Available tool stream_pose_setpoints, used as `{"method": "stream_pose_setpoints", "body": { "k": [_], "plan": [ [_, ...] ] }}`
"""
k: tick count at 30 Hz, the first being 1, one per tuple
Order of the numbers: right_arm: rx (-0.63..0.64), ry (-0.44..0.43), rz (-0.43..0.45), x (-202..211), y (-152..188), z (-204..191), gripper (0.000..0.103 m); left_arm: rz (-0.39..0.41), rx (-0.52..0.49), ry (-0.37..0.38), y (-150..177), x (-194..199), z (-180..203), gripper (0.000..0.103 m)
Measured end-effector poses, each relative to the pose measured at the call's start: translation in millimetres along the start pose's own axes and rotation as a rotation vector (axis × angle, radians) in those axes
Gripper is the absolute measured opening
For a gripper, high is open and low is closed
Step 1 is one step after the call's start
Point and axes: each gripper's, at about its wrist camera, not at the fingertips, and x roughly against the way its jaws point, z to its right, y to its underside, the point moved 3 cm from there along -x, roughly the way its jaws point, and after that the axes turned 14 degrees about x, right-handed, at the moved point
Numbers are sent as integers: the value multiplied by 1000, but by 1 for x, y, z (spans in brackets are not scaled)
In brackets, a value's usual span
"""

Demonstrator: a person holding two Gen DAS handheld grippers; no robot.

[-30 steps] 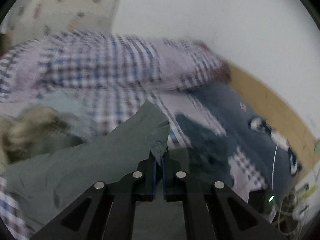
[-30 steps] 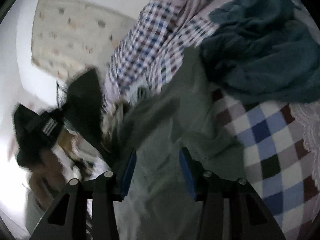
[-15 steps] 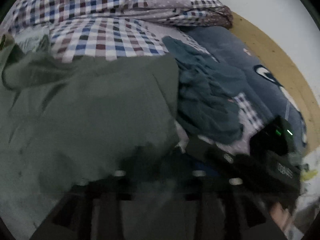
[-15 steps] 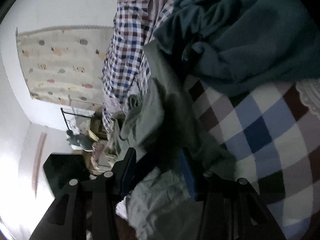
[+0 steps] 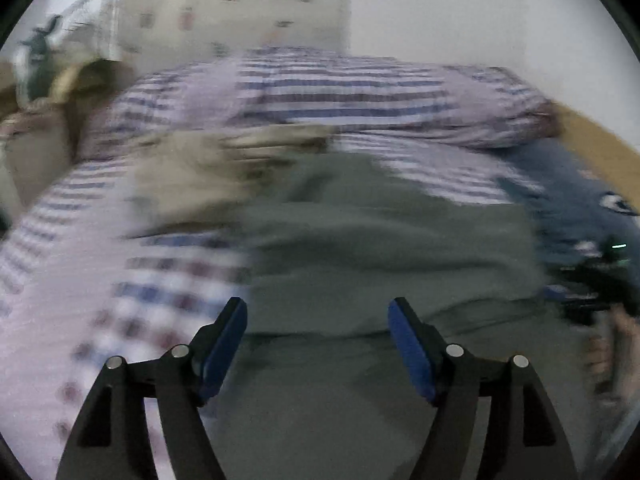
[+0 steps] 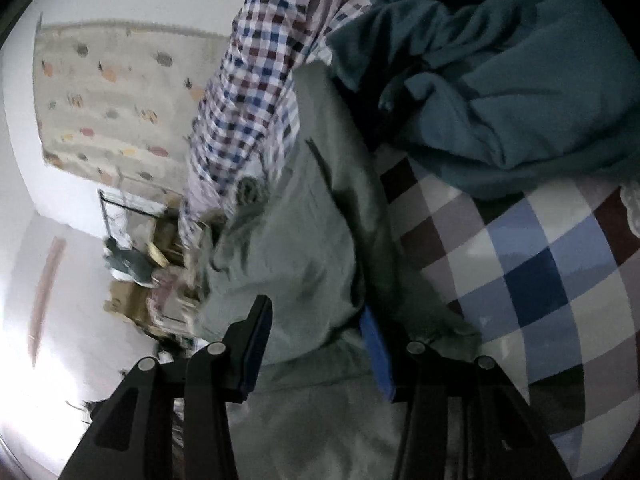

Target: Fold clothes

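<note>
Left gripper (image 5: 317, 342): fingers spread wide, nothing between the blue pads; it sits above the near edge of the grey-green garment (image 5: 380, 236). The view is blurred by motion.
Right gripper (image 6: 316, 346): fingers apart, with a fold of the grey-green garment (image 6: 296, 240) lying between them; the pads do not press it.
Garment: spread over the checked bedcover (image 6: 532, 280), in front of both grippers.
Teal garment (image 6: 500, 76): crumpled in a heap just beside the grey-green one, on the same bedcover.
Beige garment (image 5: 208, 168): bunched beyond the grey-green one, on its left side.
Patterned curtain (image 6: 116, 96): hangs on the wall behind the bed.
</note>
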Motion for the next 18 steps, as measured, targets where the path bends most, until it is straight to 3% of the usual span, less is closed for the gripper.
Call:
{"method": "stream_pose_setpoints", "body": {
  "k": [4,7,8,13,16,18],
  "plan": [
    [30,19,11,-1,-1,-5,46,21,-95,-105,14,-5,-22,77],
    [49,40,21,2,-3,-7,31,26,-204,-141,31,-14,-16,77],
    [55,49,23,3,-3,-7,26,28,-222,-146,35,-18,-15,77],
    [88,79,21,3,-4,-11,24,43,-280,-137,36,-35,-2,76],
    [111,91,13,2,-4,-13,21,32,-323,-155,31,-51,4,69],
    [126,101,9,3,-3,-14,17,8,-325,-164,28,-63,5,55]
  ]
}}
